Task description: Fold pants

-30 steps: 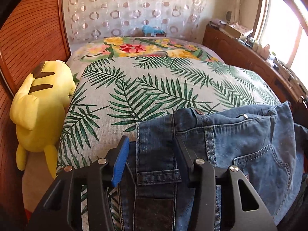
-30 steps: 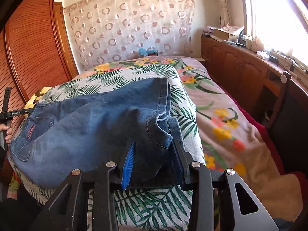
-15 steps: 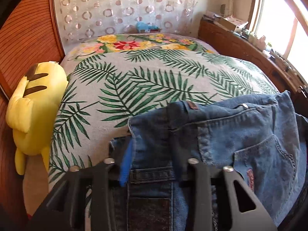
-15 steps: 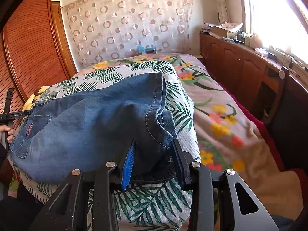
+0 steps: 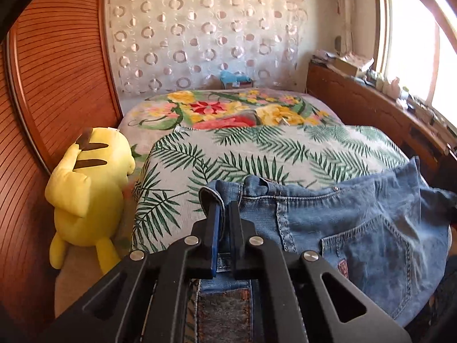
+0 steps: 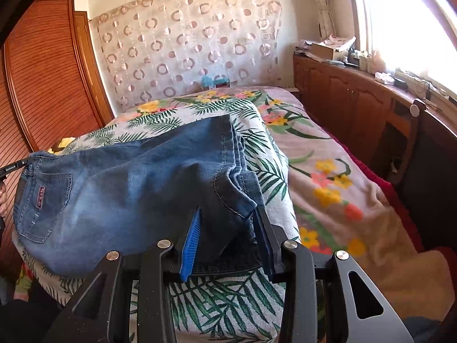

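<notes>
Blue denim pants (image 5: 357, 228) lie across the near end of a bed with a palm-leaf cover (image 5: 257, 154). In the left wrist view my left gripper (image 5: 224, 208) is shut on the waistband's corner, which stands pinched up between the pads. The back pocket (image 5: 380, 251) faces up to its right. In the right wrist view the pants (image 6: 120, 188) stretch leftward, and my right gripper (image 6: 227, 214) holds the bunched leg hems (image 6: 231, 197) between its blue pads, jaws partly closed on the thick denim. The left gripper's tip (image 6: 11, 167) shows at the far left, at the waistband.
A yellow plush toy (image 5: 88, 183) leans against the wooden wardrobe (image 5: 51, 85) on the bed's left. A wooden cabinet (image 6: 357, 97) with clutter runs under the window on the right. A floral blanket (image 6: 337, 188) covers the bed's right side. A person's hand (image 6: 2, 197) shows at the left edge.
The left gripper's jaws have closed from wide apart onto the waistband corner and lifted it, bunching the denim. The right gripper and the leg hems have stayed put.
</notes>
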{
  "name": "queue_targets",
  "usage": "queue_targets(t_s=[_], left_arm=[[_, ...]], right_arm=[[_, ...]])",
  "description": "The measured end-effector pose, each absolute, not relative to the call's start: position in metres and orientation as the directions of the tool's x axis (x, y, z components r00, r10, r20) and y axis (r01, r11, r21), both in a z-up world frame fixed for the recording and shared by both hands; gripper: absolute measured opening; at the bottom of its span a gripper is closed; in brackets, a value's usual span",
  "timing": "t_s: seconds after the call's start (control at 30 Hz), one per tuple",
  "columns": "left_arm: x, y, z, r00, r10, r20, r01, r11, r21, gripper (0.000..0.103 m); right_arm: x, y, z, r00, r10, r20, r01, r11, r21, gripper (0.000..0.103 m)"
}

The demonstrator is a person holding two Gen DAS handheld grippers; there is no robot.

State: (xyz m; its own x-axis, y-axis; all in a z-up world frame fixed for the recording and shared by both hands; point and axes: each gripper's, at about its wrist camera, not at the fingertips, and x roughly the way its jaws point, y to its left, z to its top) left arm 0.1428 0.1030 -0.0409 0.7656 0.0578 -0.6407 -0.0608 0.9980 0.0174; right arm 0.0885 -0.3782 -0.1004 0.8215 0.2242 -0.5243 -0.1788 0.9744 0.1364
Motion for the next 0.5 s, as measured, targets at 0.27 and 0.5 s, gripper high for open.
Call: queue_targets(t_s=[0.27, 0.5], left_arm=[[0.135, 0.1, -0.05, 0.758, 0.074, -0.648, -0.074, 0.997, 0.027, 0.015], [0.112, 0.082, -0.043, 0.784, 0.023, -0.62, -0.024, 1.0, 0.007, 0.046]], right_arm=[[0.092, -0.38, -0.103, 0.818, 0.228, -0.527, -0.183, 0.973, 0.137, 0.039], [0.091, -0.382, -0.103, 0.818, 0.229, -0.528, -0.179, 0.973, 0.145, 0.039]])
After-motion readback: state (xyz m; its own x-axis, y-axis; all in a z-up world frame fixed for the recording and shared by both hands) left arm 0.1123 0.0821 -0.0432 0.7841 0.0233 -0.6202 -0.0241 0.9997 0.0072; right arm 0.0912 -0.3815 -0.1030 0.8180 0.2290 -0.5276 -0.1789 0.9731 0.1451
